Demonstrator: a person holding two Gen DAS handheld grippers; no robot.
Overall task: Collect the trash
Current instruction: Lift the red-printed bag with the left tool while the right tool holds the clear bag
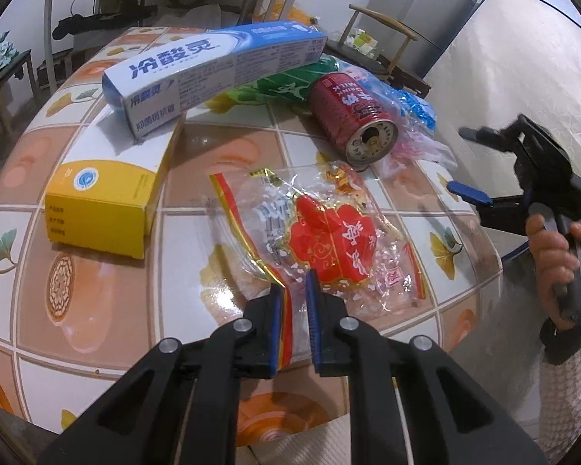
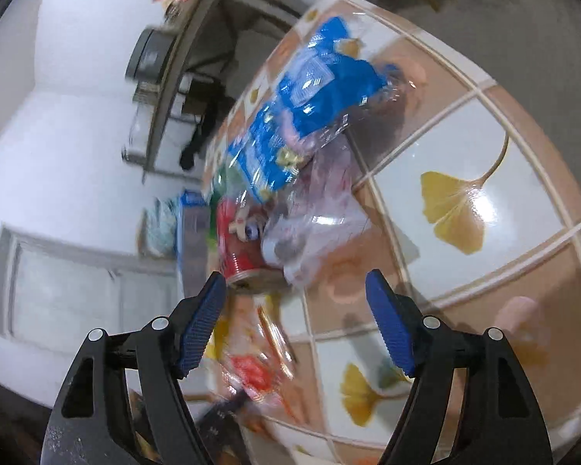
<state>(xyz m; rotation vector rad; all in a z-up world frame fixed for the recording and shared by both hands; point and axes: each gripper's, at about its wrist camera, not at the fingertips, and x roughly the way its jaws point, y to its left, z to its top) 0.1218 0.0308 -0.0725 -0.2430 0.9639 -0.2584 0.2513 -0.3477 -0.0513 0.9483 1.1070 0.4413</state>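
Nearby, left gripper [image 1: 295,298] pinches the wrapper's [image 1: 321,240] edge; right gripper [image 2: 295,325] gapes empty.

Tabletop [image 1: 108,302]: glossy, smooth patterned covering with tile and leaf print, strong reflections in both views. Toothpaste box [image 1: 213,73]: printed cardboard, semi-gloss. Yellow box [image 1: 100,209]: cardboard, matt to satin. Red can [image 1: 348,116]: metal, ribbed wall, glossy printed coat, bare dull metal end. Red-and-gold wrapper [image 1: 329,244]: thin clear plastic film, crinkled, shiny, with foil-like gold edging. Blue wrapper [image 2: 290,124]: crinkled glossy plastic film. Green wrapper [image 1: 286,85]: glossy plastic. Left gripper [image 1: 292,310]: matt black plastic arms, polished metal pins, ribbed blue pads. Right gripper [image 2: 294,317]: same matt black plastic, blue pads finely textured. Sleeve [image 1: 569,391]: woven cloth, checked.
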